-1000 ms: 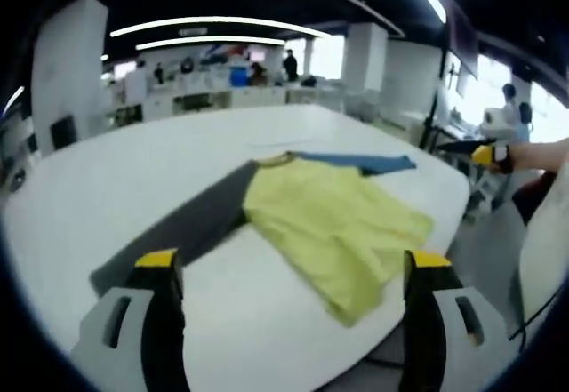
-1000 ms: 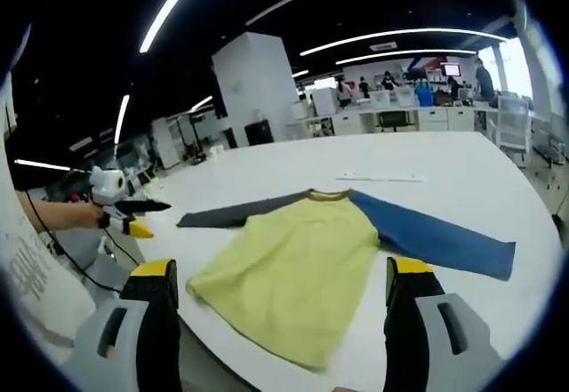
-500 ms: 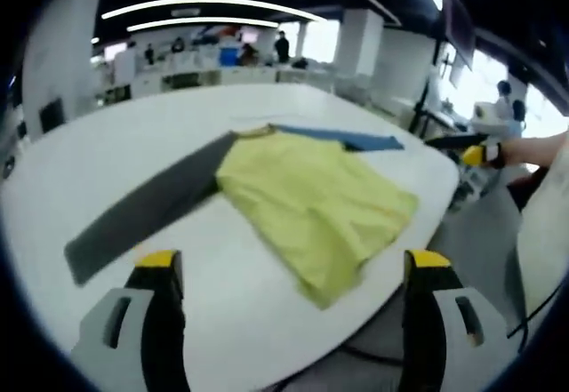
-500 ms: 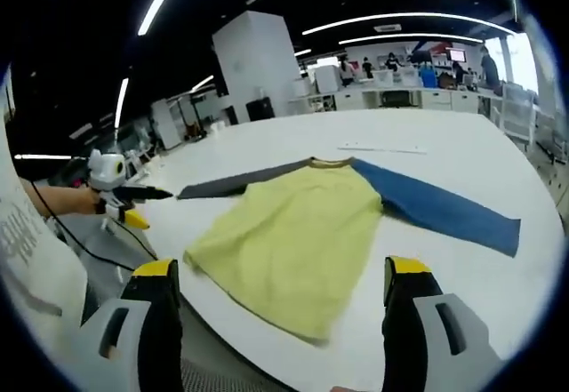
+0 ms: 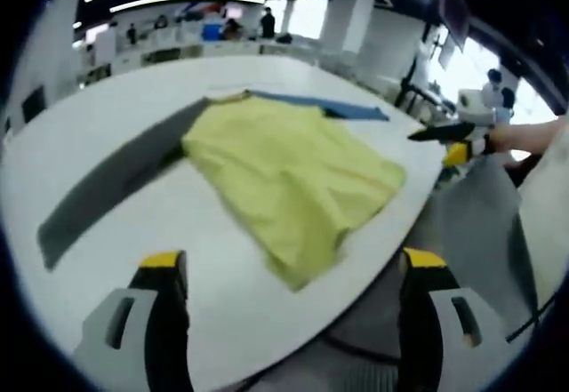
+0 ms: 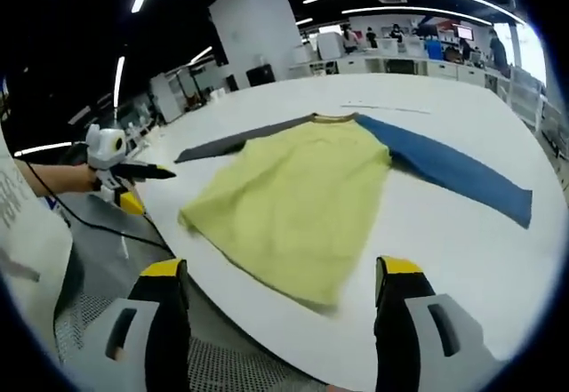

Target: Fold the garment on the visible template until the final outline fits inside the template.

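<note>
Meanwhile both cameras have dropped and closed in on the near edge of the table (image 5: pixel 107 259), so the shirt (image 5: pixel 284 165) looms larger than a second ago; the garment itself has not moved, only the hands. Going left to right in the left gripper view, the grey sleeve (image 5: pixel 107 188) trails toward the left edge, the yellow body lies flat with its hem at the near edge, and the blue sleeve (image 5: pixel 342 108) stretches away beyond it. The left gripper (image 5: pixel 289 272) has its jaws spread wide and holds nothing. Farther right, off the table edge, the right gripper (image 5: pixel 449 134) is held in a hand, also empty. In the right gripper view its jaws stand wide apart, the hem just ahead of them. No template outline can be made out on the white top. Judging by this, the fold has not begun: the shirt is fully spread, and both tools appear to be lining up on the hem or sleeves for a first grasp.
</note>
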`<state>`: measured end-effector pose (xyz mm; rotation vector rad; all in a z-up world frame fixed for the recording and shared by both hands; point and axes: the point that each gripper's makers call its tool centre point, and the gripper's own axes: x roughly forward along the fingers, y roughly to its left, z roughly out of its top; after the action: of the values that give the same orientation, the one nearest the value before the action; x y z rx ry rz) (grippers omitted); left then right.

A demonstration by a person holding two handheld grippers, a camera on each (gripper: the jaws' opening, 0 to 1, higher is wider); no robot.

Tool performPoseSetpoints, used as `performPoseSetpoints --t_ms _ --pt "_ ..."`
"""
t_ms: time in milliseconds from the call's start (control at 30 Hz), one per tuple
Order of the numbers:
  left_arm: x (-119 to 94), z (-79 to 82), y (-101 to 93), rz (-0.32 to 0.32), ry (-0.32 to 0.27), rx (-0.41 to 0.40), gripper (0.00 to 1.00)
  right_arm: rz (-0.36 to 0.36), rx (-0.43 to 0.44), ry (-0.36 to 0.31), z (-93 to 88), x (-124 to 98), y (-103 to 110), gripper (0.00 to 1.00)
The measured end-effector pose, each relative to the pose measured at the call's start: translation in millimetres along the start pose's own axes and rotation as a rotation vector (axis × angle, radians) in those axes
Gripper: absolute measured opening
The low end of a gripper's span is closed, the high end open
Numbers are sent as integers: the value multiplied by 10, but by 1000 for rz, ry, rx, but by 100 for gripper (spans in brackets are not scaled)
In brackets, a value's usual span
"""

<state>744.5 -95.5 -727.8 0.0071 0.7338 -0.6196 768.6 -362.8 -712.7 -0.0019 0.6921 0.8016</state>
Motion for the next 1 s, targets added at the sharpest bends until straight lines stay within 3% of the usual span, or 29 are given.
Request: performPoseSetpoints --t_ms 267,533,667,800,1000 --pt "55 -81 18 7 31 -27 86 -38 126 79 -186 108 -129 73" --pt "144 -129 -34 -7 71 -53 71 -65 192 100 -270 196 -229 56" --pt "197 -162 -106 -46 118 -48 62 -77 213 115 -314 234 -275 54" --pt "250 -194 -107 -56 141 -61 60 -75 233 137 -378 270 -306 52" --pt "300 -169 -141 -76 131 -115 55 -85 265 144 -428 280 -320 49"
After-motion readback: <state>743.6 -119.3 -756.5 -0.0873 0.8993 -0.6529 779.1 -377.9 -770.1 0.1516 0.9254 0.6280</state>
